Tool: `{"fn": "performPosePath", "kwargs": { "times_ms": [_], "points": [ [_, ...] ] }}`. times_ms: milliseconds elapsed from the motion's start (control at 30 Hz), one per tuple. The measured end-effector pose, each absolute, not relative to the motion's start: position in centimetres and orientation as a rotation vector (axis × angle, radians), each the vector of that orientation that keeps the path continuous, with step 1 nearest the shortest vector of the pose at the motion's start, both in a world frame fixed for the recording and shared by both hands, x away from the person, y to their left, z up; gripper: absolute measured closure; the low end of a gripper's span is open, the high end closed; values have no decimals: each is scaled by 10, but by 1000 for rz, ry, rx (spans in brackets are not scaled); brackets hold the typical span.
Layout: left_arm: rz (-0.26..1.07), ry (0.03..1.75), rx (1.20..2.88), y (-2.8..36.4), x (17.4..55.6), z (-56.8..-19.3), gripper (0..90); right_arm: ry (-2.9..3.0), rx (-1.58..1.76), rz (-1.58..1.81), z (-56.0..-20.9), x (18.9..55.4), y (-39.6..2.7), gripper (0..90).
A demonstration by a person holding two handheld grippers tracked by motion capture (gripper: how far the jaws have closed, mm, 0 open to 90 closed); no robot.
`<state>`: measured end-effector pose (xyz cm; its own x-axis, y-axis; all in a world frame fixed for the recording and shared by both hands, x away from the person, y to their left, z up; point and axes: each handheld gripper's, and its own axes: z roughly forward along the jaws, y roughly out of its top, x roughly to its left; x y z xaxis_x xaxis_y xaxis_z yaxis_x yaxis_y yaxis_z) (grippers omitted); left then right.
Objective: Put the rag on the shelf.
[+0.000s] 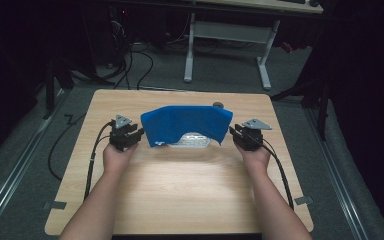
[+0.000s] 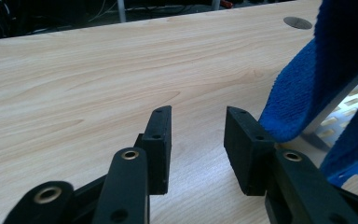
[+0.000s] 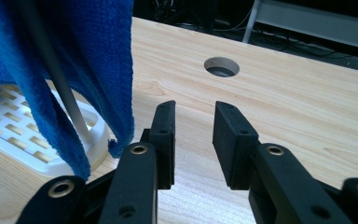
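A blue towel (image 1: 185, 122) hangs draped over a white rack (image 1: 192, 141) in the middle of the wooden table. My left gripper (image 1: 132, 134) sits just off the towel's left edge, open. In the left gripper view the gripper (image 2: 198, 121) has bare wood between its jaws, and the towel (image 2: 335, 60) hangs against the outer side of one jaw. My right gripper (image 1: 237, 134) stands open off the towel's right edge. In the right gripper view that gripper (image 3: 193, 116) is empty, with the towel (image 3: 74, 56), a white rod (image 3: 67, 100) and the slotted rack base (image 3: 9, 121) beside it.
A round cable hole (image 1: 218, 104) lies in the table (image 1: 180, 200) behind the towel. Beyond the far edge stand a white desk frame (image 1: 227, 35) and loose cables (image 1: 130, 65) on the dark floor. A cable trails from each gripper toward the near edge.
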<state>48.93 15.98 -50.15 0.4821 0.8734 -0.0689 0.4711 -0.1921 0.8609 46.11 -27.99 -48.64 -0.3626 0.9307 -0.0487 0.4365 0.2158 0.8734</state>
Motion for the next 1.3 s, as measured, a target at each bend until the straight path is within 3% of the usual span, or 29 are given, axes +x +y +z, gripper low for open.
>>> {"fn": "performPosePath", "kwargs": {
  "times_ms": [633,967,1300],
  "points": [
    [601,1117,1859,176,441,-510,558,1895,1219,1045,-476,421,-293,539],
    [570,1111,1868,178,379,-512,494,1901,1168,1058,-484,362,-291,480],
    [444,1019,1951,135,317,-524,459,1934,1162,1063,-497,299,-285,452]
  ]
}}
